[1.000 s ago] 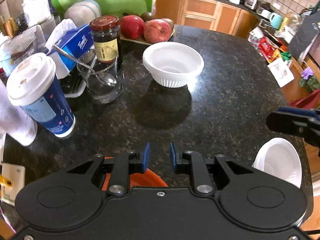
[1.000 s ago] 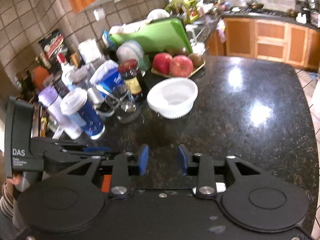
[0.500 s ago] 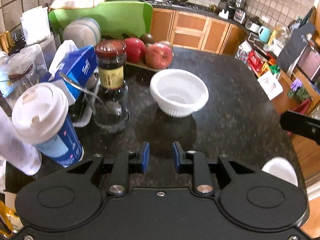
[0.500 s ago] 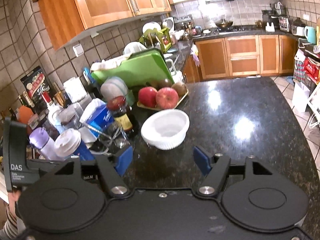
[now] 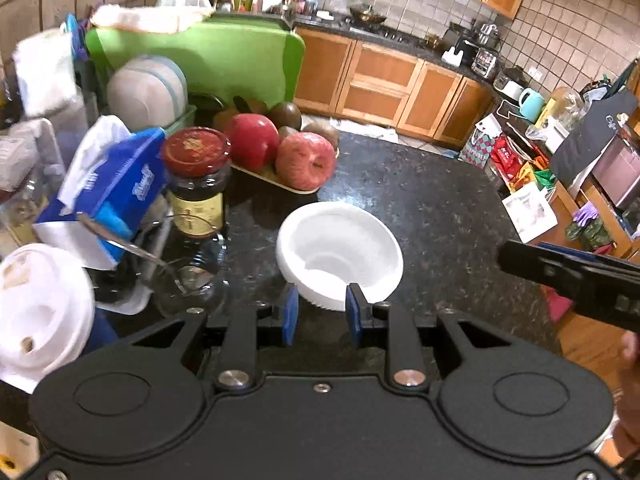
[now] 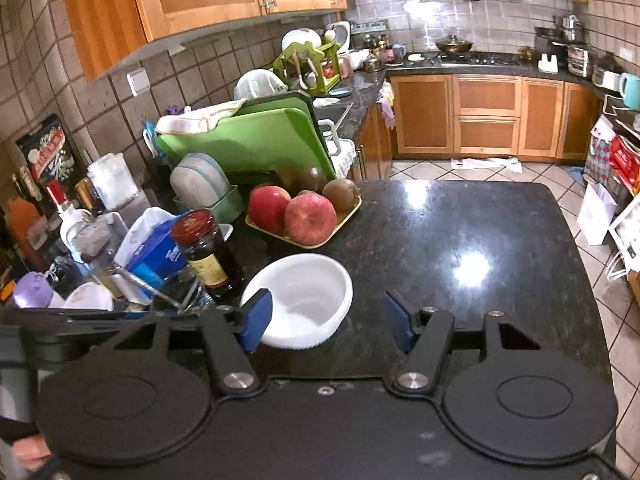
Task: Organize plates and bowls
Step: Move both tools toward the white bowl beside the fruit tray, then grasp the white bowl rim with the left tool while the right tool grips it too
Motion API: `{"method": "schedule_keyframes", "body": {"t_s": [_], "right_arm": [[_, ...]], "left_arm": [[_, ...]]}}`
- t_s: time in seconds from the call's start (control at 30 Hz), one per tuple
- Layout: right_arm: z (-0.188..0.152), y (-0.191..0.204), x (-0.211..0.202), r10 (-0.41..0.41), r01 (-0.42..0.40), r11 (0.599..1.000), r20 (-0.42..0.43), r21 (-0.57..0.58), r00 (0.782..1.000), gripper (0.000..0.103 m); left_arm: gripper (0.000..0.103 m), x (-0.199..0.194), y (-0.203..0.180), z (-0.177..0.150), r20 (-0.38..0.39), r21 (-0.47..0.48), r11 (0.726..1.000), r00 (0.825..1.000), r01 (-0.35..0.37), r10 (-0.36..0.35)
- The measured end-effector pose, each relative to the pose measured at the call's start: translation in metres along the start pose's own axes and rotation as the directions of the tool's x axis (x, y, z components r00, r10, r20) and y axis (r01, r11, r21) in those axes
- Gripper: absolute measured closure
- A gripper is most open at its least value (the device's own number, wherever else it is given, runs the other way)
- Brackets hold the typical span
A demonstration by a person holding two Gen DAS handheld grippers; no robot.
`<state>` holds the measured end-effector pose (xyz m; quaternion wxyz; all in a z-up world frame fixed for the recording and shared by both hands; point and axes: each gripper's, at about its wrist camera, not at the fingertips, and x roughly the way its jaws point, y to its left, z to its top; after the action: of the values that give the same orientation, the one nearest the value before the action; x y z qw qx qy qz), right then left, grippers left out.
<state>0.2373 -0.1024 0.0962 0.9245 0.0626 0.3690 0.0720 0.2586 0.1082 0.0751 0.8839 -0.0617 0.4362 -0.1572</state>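
A white ribbed bowl [image 5: 340,256] stands upright on the black granite counter [image 5: 432,208]. My left gripper [image 5: 320,314] hovers just short of the bowl, open, its blue pads either side of the near rim without pressing it. The right gripper [image 6: 326,320] is spread wide and its jaws are closing. The same bowl [image 6: 304,300] lies ahead of it toward the left finger, and nothing is pressed between the pads. In the left wrist view the right gripper's fingers [image 5: 560,276] come in from the right edge. Grey plates [image 6: 200,180] stand on edge in a green rack.
Left of the bowl crowd a dark jar [image 5: 196,184], a glass holding a spoon [image 5: 188,280], a blue tissue pack [image 5: 112,184] and a lidded paper cup [image 5: 40,304]. A tray of apples [image 6: 304,216] sits behind it. The counter's edge [image 6: 592,280] drops off to the right.
Both grippers have moved forward to the white bowl. The orange dish and the small white bowl near the counter edge have dropped out of view. Both jaws stand wider, the right far wider.
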Motion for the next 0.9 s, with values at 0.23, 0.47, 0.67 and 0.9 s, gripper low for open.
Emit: {"method": "schedule_keyframes", "body": {"t_s": [0.23,0.47,0.67,0.9], "right_arm": [[0.023,-0.015,0.060,-0.019,0.013,0.998,-0.091,-0.064,0.996,0.057],[0.035,-0.032,0.121,0.020,-0.037,0.996,-0.203,-0.080,0.979,0.066],[0.038,-0.042,0.160,0.051,-0.066,0.997,-0.301,-0.041,0.952,0.069],[0.037,-0.041,0.171,0.079,-0.094,0.995,-0.320,-0.031,0.944,0.070]], "left_arm": [[0.068,0.033,-0.006,0.017,-0.037,-0.045,0.997,0.998,-0.058,0.057],[0.068,0.064,-0.006,0.025,-0.082,-0.063,0.993,0.992,-0.098,0.092],[0.068,0.079,-0.003,0.032,-0.090,-0.072,0.989,0.989,-0.126,0.120],[0.068,0.087,0.006,0.034,-0.109,-0.078,0.984,0.982,-0.163,0.154]]}}
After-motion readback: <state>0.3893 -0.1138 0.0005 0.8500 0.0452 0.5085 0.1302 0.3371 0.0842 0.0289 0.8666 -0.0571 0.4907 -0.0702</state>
